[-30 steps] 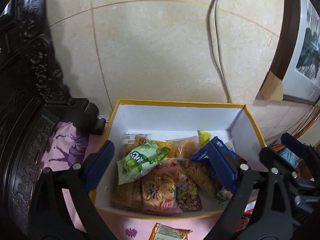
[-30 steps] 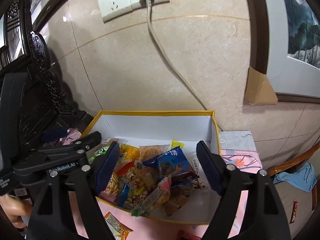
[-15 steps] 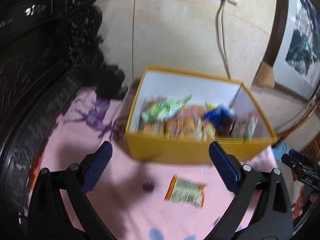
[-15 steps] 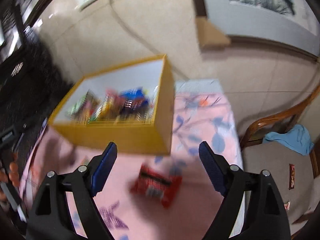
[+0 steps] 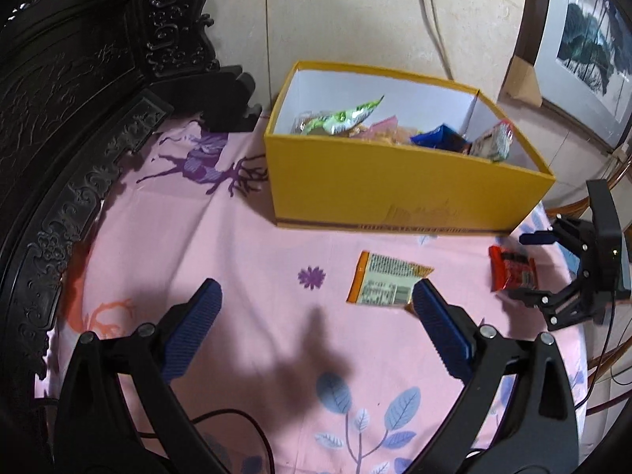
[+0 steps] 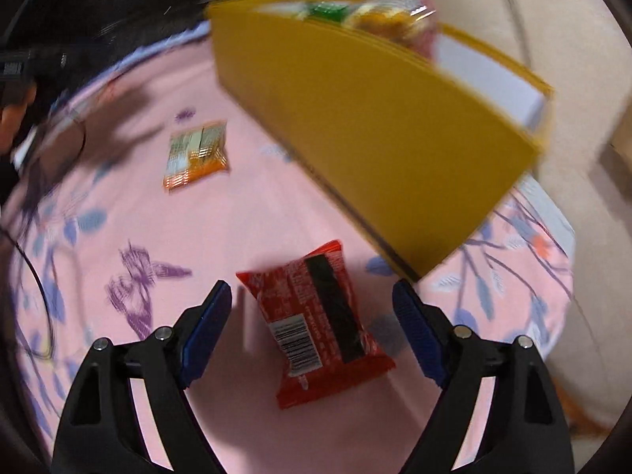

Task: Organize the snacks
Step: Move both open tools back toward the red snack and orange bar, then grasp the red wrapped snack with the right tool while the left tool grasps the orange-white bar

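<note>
A yellow box (image 5: pixel 395 193) (image 6: pixel 375 130) holds several snack packets, among them a green one (image 5: pixel 339 116). On the pink cloth in front of it lie an orange packet (image 5: pixel 389 284) (image 6: pixel 195 154) and a red packet (image 5: pixel 513 272) (image 6: pixel 316 324). My right gripper (image 6: pixel 310 288) (image 5: pixel 527 266) points down over the red packet, which lies between its blue pads (image 6: pixel 205 328) untouched while the jaws are closing. My left gripper (image 5: pixel 316 312) is open over bare cloth. Its right pad (image 5: pixel 438 328) is just by the orange packet's corner.
The pink flowered cloth (image 5: pixel 221 237) covers the table. Dark carved furniture (image 5: pixel 79 118) borders its left side. A tiled wall with a hanging cord (image 5: pixel 432 19) and a framed picture (image 5: pixel 584 47) stands behind the box. A black cable (image 5: pixel 237 422) lies near the front edge.
Both grippers have pulled back from above the box and dropped toward the cloth. The right one has rolled and now straddles the red packet. The left one now faces the orange packet.
</note>
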